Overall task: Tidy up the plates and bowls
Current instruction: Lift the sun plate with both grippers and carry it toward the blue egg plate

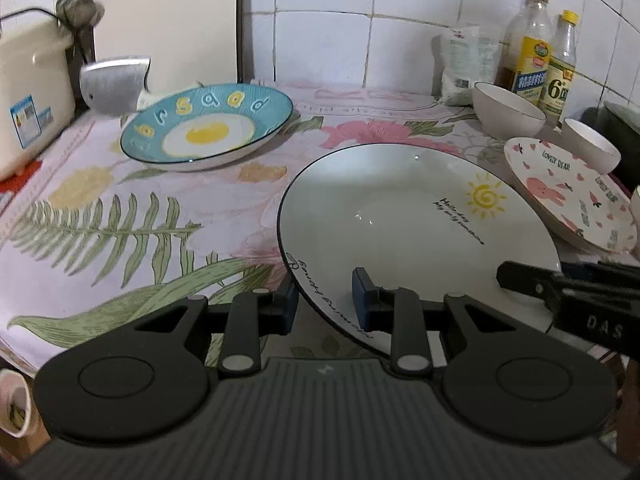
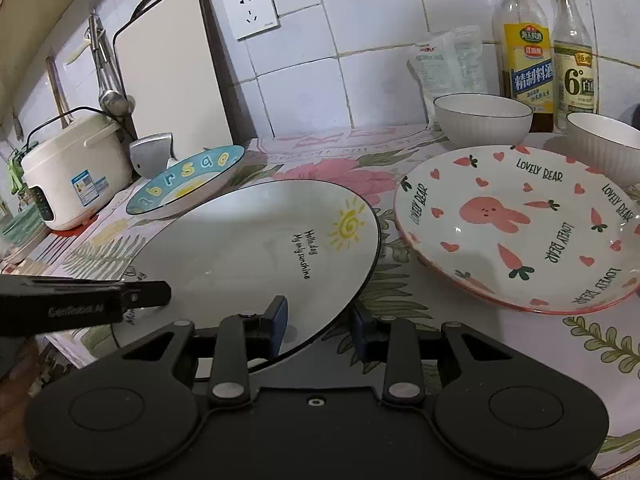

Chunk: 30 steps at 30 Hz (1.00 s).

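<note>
A white sun plate [image 1: 416, 236] with a black rim sits on the floral cloth, also in the right wrist view [image 2: 256, 248]. My left gripper [image 1: 326, 304] straddles its near left rim, jaws apart. My right gripper [image 2: 320, 324] straddles its near right rim, jaws apart. A blue egg plate [image 1: 208, 128] lies at the back left [image 2: 188, 184]. A pink bunny plate [image 2: 516, 228] lies to the right [image 1: 568, 192]. Two white bowls [image 2: 480, 120] [image 2: 604, 144] stand behind it.
A rice cooker [image 2: 72, 172], a cleaver [image 2: 152, 152] and a cutting board [image 2: 172, 80] stand at the back left. Two bottles [image 2: 524, 48] [image 2: 576, 56] and a bag [image 2: 448, 64] stand against the tiled wall at the back right.
</note>
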Available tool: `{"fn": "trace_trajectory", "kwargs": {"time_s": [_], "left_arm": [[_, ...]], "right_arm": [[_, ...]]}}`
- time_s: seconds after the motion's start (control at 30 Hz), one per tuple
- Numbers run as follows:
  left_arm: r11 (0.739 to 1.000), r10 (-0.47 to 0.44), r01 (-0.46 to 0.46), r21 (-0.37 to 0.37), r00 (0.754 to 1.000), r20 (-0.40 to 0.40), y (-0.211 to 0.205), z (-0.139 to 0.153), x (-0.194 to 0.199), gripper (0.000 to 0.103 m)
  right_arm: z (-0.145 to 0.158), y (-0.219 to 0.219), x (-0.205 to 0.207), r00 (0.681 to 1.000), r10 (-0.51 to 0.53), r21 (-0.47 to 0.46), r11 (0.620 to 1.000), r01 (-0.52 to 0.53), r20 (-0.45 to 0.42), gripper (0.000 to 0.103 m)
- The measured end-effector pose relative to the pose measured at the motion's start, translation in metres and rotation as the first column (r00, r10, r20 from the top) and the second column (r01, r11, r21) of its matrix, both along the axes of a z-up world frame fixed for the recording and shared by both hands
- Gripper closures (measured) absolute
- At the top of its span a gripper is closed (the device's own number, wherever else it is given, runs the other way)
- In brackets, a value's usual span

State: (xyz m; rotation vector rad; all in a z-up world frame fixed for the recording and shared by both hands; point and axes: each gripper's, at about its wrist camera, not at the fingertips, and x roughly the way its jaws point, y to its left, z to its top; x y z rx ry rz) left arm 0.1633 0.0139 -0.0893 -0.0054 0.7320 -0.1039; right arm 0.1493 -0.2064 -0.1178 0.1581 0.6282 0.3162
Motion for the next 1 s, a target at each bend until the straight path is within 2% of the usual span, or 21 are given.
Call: {"fn": "trace_trajectory", "kwargs": {"time_s": [0.27, 0.6, 0.8, 1.0], "left_arm": [[1.0, 0.009, -0.011, 0.029, 0.998, 0.062, -0.004, 0.024, 0.004, 0.076], [1.0, -0.003, 0.004, -0.007, 0.993, 0.121, -0.001, 0.067, 0.063, 0.076], [0.998, -0.014, 0.018, -0.063, 0.997, 0.072, 0.0, 0.068, 0.118, 0.076], [0.994, -0.029, 0.027, -0.105, 0.999, -0.015, 0.004, 0.045, 0.165, 0.076]], "right_arm": [[0.015, 0.001, 0.008, 1.0, 0.009, -0.003, 1.0, -0.009, 0.03, 0.065], [0.066, 0.003, 0.061, 0.994, 0.013, -0.048, 0.999, -0.008, 0.11, 0.065], [0.072, 0.0, 0.105, 0.994, -0.007, -0.084, 0.996, 0.016, 0.105, 0.065], [0.062, -0.004, 0.151, 0.999, -0.036, -0.125, 0.991, 0.04, 0.031, 0.065]]}}
